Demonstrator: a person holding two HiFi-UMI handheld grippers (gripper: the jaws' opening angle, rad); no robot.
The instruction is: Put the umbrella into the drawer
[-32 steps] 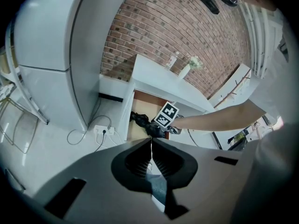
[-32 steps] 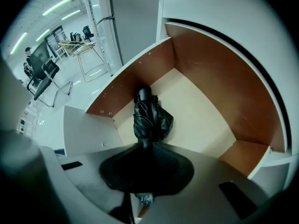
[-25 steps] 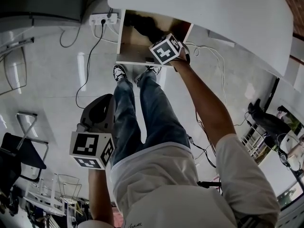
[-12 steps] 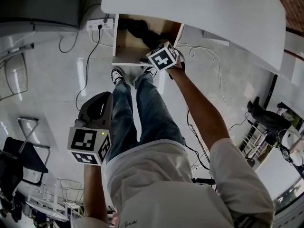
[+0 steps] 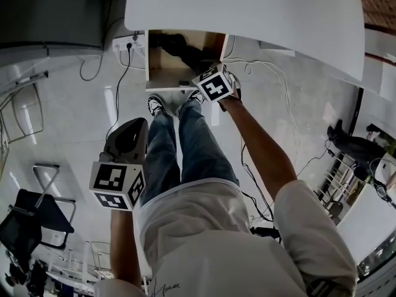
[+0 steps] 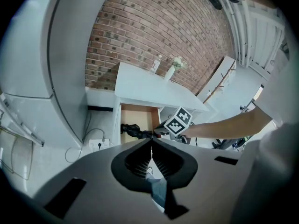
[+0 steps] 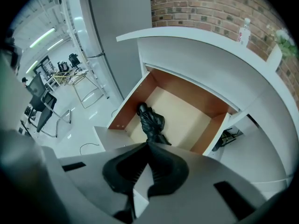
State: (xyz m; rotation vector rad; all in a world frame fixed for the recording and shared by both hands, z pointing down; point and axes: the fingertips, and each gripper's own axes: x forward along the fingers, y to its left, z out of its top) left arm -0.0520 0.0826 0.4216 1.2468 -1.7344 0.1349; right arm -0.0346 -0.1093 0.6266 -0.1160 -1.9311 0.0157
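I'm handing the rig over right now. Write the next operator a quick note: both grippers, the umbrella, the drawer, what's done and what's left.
Left gripper: shut, empty, held low at the person's left side.
Right gripper: shut, nothing between the jaws, above the drawer's front edge.
Umbrella: black, folded, lying on the floor of the open drawer, just beyond the right gripper's tips.
Done: the umbrella is in the drawer.
Left: nothing on the placement. The drawer stands open, so push it shut if that is wanted.
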